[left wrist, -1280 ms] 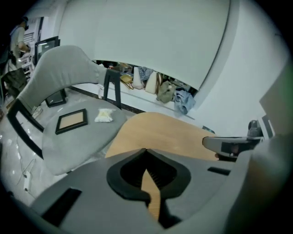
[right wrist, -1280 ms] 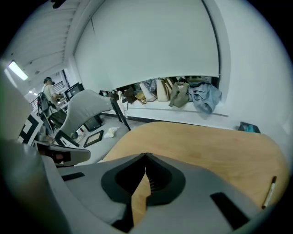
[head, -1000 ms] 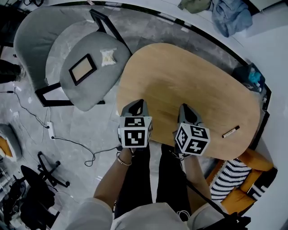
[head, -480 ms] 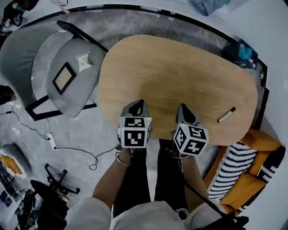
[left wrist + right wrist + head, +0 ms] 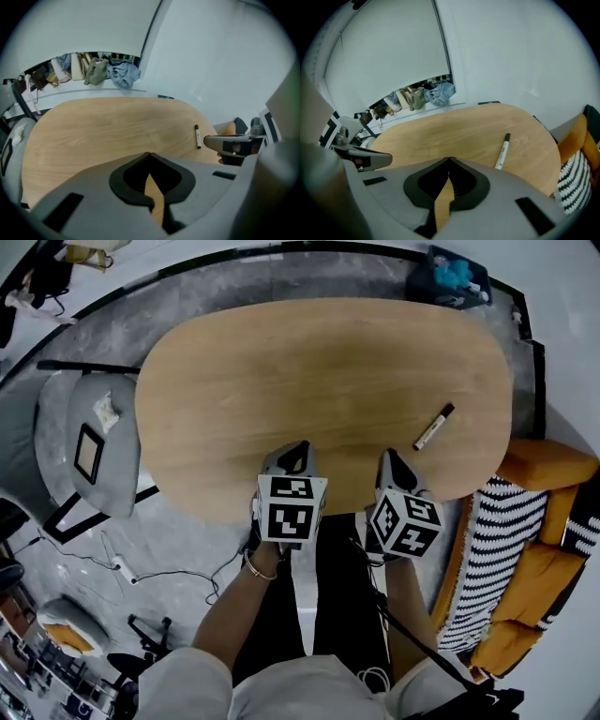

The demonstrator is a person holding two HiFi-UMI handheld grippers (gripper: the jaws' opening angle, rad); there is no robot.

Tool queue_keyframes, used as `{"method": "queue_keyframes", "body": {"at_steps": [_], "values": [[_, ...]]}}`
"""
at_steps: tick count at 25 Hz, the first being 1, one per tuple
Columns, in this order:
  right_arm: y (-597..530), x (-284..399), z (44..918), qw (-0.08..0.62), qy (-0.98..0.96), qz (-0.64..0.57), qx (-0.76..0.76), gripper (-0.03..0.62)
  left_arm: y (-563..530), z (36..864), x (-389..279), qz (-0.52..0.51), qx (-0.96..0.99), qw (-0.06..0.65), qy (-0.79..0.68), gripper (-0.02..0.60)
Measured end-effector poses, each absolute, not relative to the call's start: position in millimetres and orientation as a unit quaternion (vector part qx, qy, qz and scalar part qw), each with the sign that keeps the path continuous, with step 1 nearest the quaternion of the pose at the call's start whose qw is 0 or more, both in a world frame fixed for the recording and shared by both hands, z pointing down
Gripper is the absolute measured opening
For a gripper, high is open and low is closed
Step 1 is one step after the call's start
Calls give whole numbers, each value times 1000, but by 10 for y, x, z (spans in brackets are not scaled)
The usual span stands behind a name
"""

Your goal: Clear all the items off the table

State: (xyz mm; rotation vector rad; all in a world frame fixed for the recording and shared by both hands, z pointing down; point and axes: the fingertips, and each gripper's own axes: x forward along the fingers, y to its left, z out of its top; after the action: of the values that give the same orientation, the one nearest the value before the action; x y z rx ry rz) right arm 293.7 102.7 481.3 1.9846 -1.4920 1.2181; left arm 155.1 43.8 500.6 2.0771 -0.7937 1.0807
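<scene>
A white marker with a black cap lies alone on the oval wooden table, toward its right end; it also shows as the marker in the left gripper view and the marker in the right gripper view. My left gripper hovers over the table's near edge, jaws shut and empty. My right gripper is beside it, a short way left of the marker, its jaws shut with nothing between them.
A grey chair at the table's left holds a framed picture and a small pale item. An orange seat with a striped cushion stands at the right. Clothes lie piled by the far wall. Cables cross the floor at the left.
The head view has swung right, so the table and chair slide left in frame and the marker appears higher. Both grippers stay at the near edge, shut.
</scene>
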Motion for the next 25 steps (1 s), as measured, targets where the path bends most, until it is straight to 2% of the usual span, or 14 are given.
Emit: {"method": "queue_keyframes", "body": {"at_steps": [13, 25], "values": [[1916, 4178, 5041, 119, -444, 467, 755, 25, 1150, 5271, 3080, 471, 813, 279, -198, 8], [2192, 4637, 5269, 91, -401, 488, 770, 25, 1316, 5475, 3687, 493, 819, 250, -154, 8]]}}
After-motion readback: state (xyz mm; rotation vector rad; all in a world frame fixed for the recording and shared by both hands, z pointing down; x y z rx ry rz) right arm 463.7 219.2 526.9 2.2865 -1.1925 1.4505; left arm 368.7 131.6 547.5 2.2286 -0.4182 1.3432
